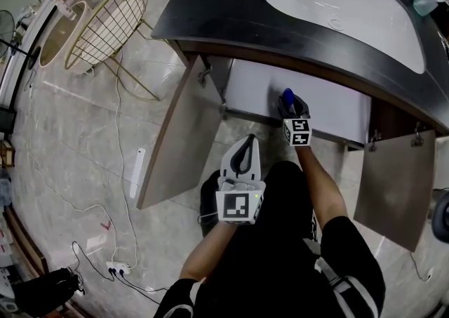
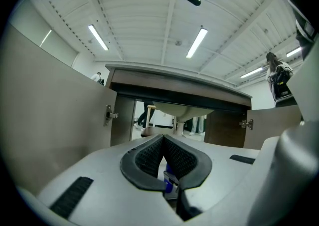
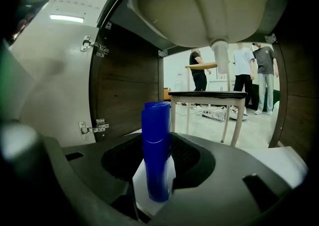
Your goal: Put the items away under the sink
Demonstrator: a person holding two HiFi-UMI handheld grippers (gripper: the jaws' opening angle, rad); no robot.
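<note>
The right gripper (image 1: 289, 101) has its jaws clamped on an upright blue bottle (image 3: 156, 145), just inside the open cabinet (image 1: 323, 102) under the sink (image 1: 337, 1); the left gripper (image 1: 242, 156) hangs nearer, beside the left door (image 1: 179, 141), jaws pressed together with nothing in them.

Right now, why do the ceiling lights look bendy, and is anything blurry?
Left gripper view: the wide lens curves the ceiling lights and blackens the corners. Right gripper view: the blue bottle is sharp, the near left edge a dark blur. Head view: the floor bows outward at the edges.
</note>
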